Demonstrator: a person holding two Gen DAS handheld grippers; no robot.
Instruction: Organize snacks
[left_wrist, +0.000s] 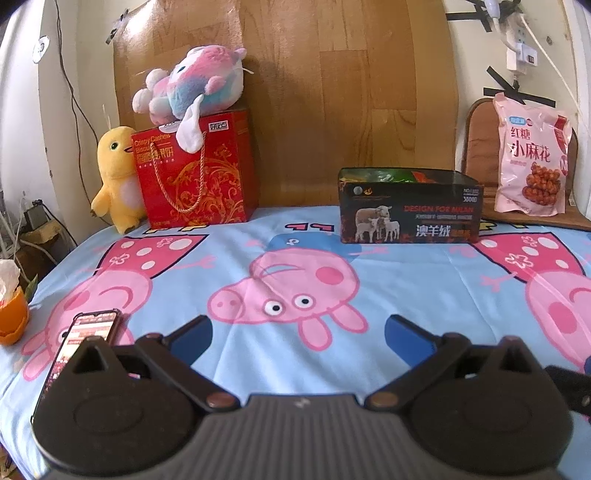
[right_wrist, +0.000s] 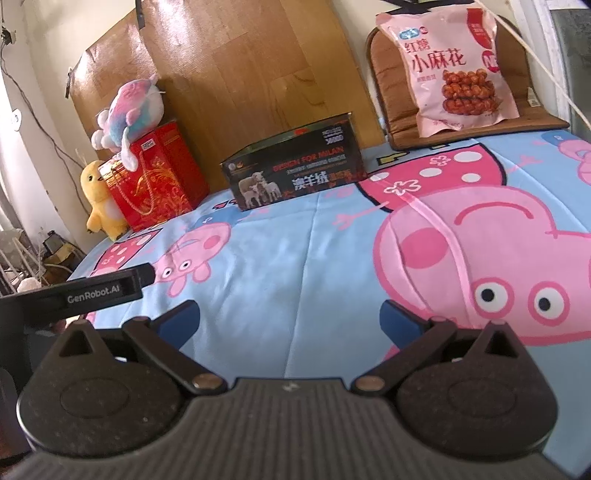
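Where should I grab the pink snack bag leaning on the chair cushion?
Take the pink snack bag by its flat sealed top edge, coming from the front and above with the right tool. It leans upright against the brown chair cushion, so the back is blocked, and the puffy middle would probably slip or crush.

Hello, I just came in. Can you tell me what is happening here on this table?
A person holds two grippers above the cartoon-pig cloth, and both are open and empty. The left gripper and the right gripper touch nothing yet. The pink snack bag leans on a chair cushion at the back right. The open black box stands on the cloth, with something green and orange inside. No sorting has visibly begun.
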